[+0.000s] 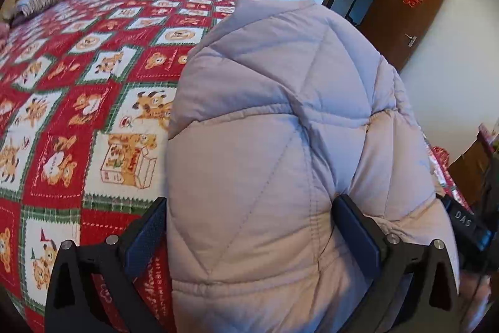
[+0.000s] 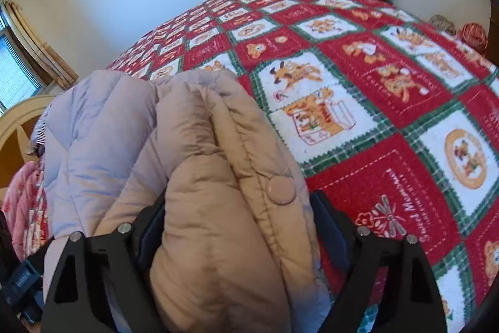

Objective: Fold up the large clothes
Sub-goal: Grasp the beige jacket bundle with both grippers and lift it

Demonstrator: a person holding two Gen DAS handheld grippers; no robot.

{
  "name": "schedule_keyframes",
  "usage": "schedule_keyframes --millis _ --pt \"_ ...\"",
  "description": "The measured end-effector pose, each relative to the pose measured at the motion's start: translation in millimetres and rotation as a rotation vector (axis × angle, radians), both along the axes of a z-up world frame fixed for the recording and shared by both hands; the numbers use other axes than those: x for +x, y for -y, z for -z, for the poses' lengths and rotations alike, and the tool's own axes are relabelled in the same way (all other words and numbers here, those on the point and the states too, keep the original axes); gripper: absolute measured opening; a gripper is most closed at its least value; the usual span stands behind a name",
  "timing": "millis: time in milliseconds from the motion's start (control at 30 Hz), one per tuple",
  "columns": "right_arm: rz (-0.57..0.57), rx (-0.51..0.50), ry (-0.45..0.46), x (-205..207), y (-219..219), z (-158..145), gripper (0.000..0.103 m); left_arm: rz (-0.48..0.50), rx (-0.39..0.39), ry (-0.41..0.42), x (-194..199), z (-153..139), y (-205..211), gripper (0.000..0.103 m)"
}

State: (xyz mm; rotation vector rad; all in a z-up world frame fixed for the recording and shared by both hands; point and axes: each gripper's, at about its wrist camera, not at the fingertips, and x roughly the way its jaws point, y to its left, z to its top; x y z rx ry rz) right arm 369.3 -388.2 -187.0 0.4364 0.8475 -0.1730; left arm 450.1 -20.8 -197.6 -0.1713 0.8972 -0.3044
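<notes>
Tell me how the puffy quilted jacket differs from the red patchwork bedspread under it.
The puffy quilted jacket is plain pale beige-lilac; the red patchwork bedspread is busy with red and white squares of teddy bears and green borders. The jacket is thick and bunched into folds; the bedspread lies thin and flat. The jacket sits between the jaws of both grippers; the bedspread is ungripped. Both are stitched quilted fabric.

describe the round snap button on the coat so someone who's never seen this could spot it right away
Start at the bed with the red, white and green teddy-bear quilt. A puffy beige quilted coat lies bunched on its near edge. Along the coat's stitched front edge sits the snap button, the only smooth, flat pinkish disc among soft stitched puffs.
</notes>
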Motion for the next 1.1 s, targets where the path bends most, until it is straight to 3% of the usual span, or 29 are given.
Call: schedule_keyframes --millis 200,567,700,867,1100 --pt "-0.063 0.018 0.04 -1.1 -6.8 2.6 0.064 0.008 0.043 0.031 -7.2 -2.6 5.1 0.103" --pt "-0.072 0.033 0.021 14.0 -7.5 9.3 0.066 0.012 0.078 0.022 1.8 -0.7 13.9 0.103" --pt "-0.086 0.024 0.022 12.6 -10.9 8.7 0.059 0.016 0.097 0.038 -0.9 -2.1 17.2 0.101" --pt "-0.118 0.024 0.035 7.2 -14.7 6.4 0.048 0.032 0.116 0.067 -7.3 -8.0 23.3 0.092" --pt "-0.135 -0.016 0.065 1.9 -24.0 0.1 0.032 0.051 0.134 0.094 -13.9 -17.6 25.0 0.071"
